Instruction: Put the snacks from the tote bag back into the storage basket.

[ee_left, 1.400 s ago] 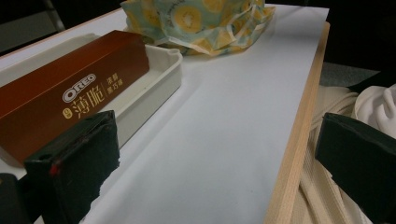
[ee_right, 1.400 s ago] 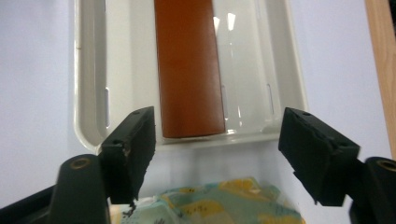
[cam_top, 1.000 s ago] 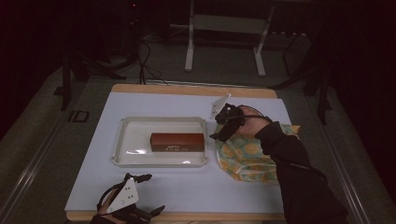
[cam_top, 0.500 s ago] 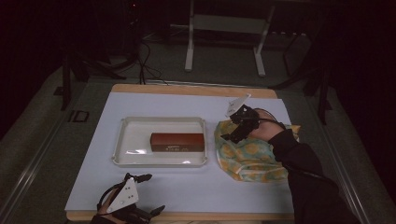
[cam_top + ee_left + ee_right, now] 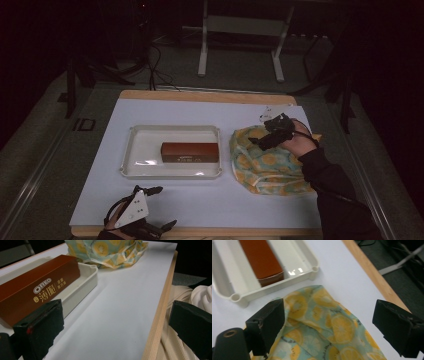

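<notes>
Dim room, white table (image 5: 200, 200). Right gripper (image 5: 267, 136) hangs wide open, empty, jaws having just spread, over the bag (image 5: 267, 167); box (image 5: 190, 151) in tray (image 5: 131, 150) lies at its 9 o'clock, lengthwise.

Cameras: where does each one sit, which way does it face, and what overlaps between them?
High view: above the near table edge, facing forward and down; right gripper over fruit-print bag, left gripper near front edge.
Left gripper view: low, along open jaws; cookie box, tray.
Right gripper view: down between open jaws onto bag.
Shared: box, tray, bag.
</notes>
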